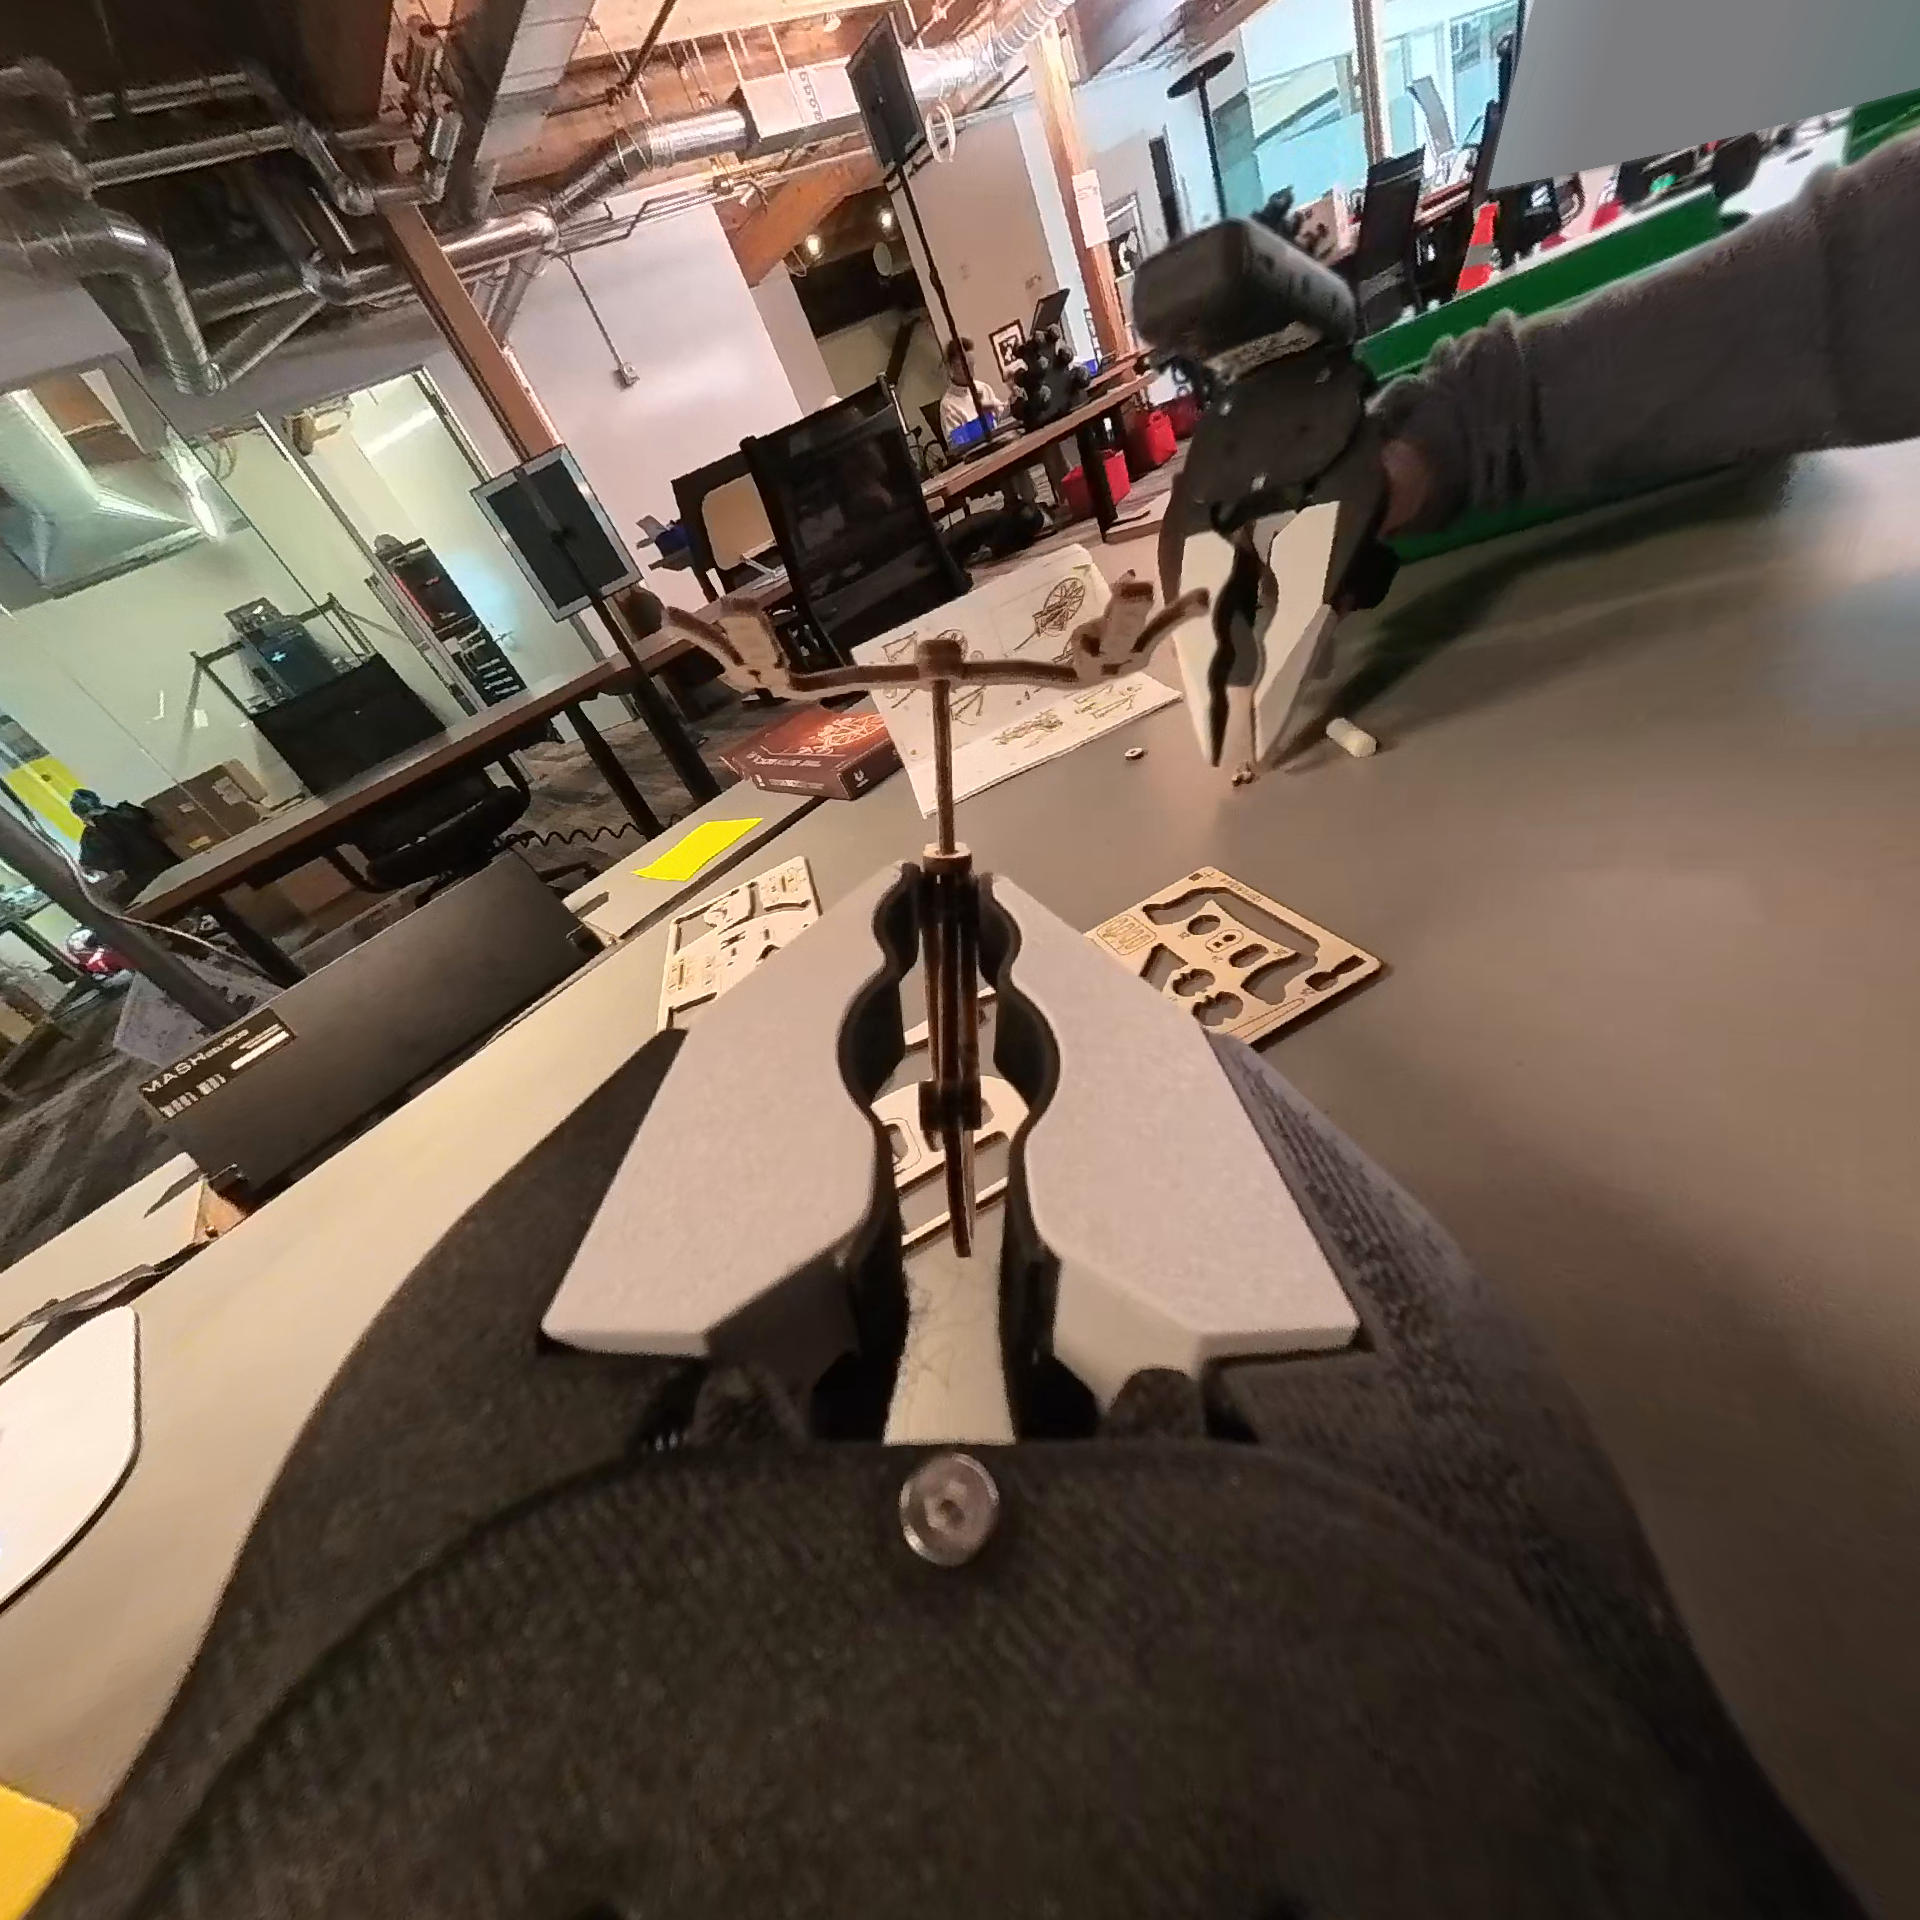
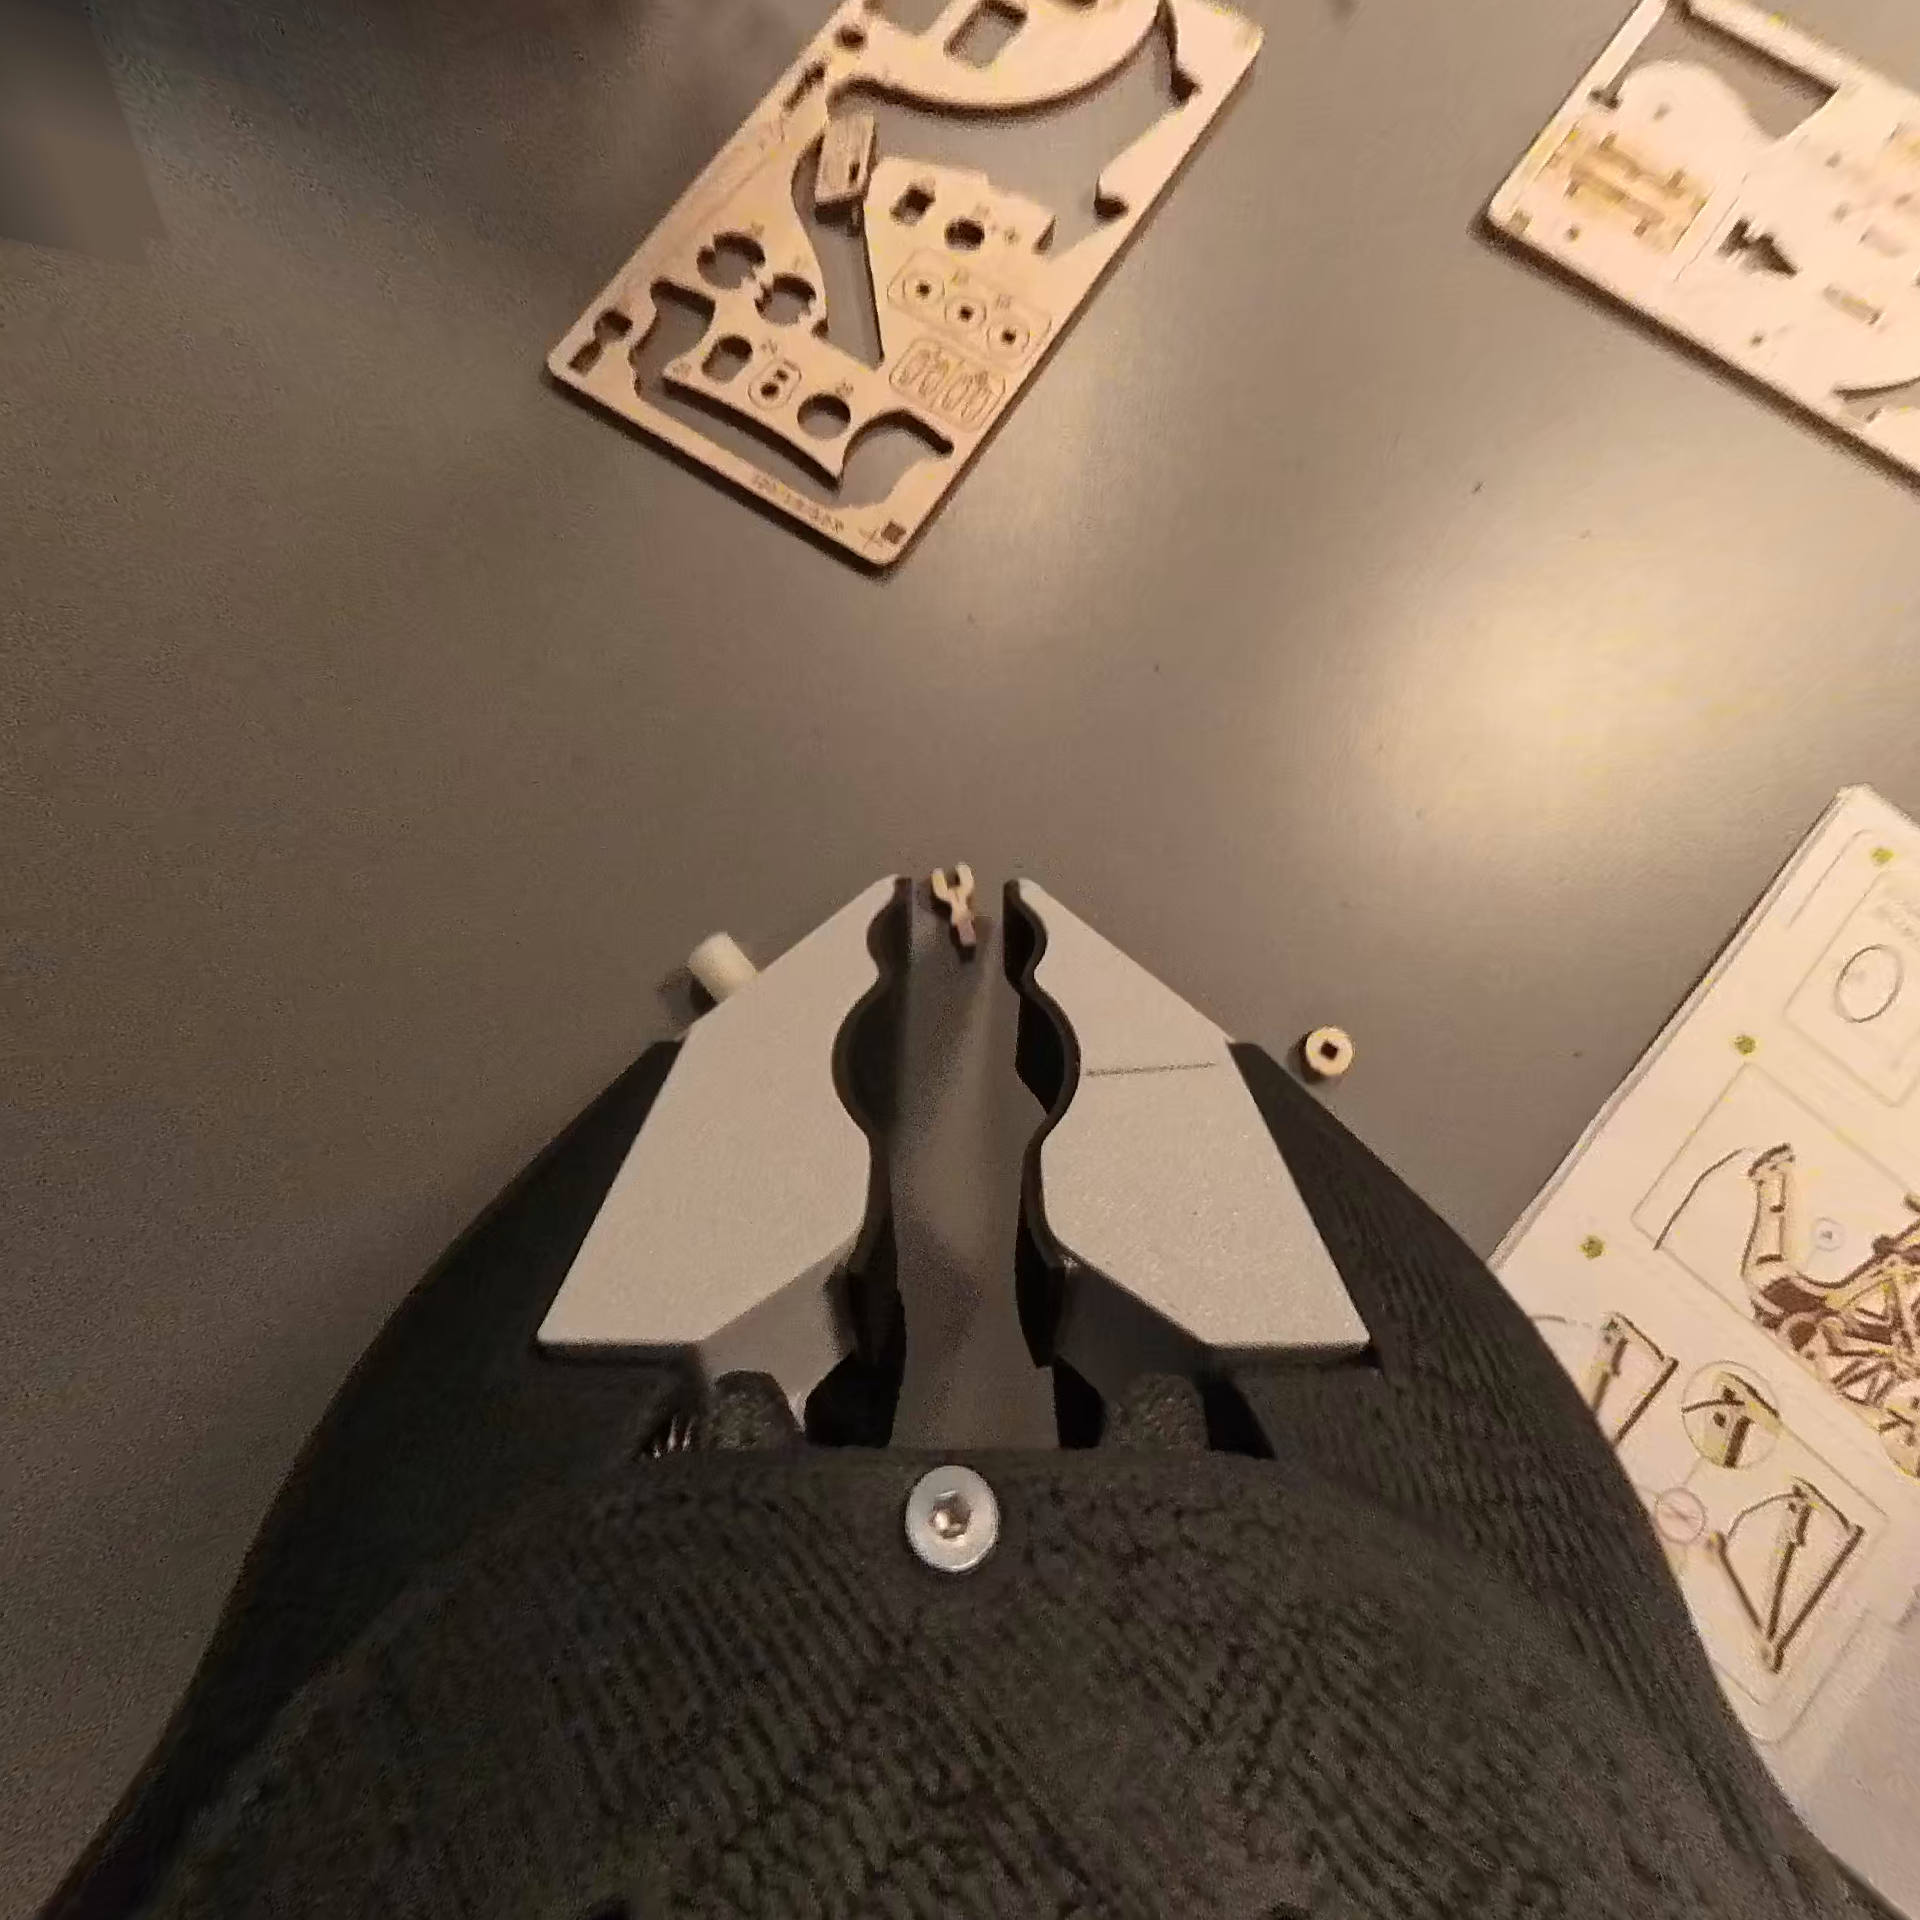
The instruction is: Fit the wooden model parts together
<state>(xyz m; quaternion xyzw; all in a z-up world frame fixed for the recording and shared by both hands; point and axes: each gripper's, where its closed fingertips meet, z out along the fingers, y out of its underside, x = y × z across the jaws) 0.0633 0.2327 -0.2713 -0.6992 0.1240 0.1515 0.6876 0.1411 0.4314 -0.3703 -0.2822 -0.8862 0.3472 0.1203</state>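
Pickup is the step in hand, as far as I can judge: the left gripper (image 1: 951, 883) is clamped on the stem of the half-built wooden model (image 1: 940, 727), holding it upright above the grey worktop (image 1: 1558, 1039) with its handlebar-like crosspiece spread out at the top, while the right gripper (image 2: 956, 894) is down at the worktop over a tiny wooden clip (image 2: 956, 902). Its fingers stand a little apart, the small piece lying between the tips; whether either tip touches it yet I cannot tell. Beside that gripper sit a short white peg (image 2: 715, 961) on one side and a little wooden ring (image 2: 1328, 1055) on the other, with the instruction sheet (image 2: 1714, 1299) just beyond the ring. Two punched-out parts sheets (image 2: 894, 270) lie farther off. The next move, I'd say, calls for a gentle, well-centred squeeze on something so small and thin, since it could easily skid or flip away, then a lift and a careful carry to the waiting model.
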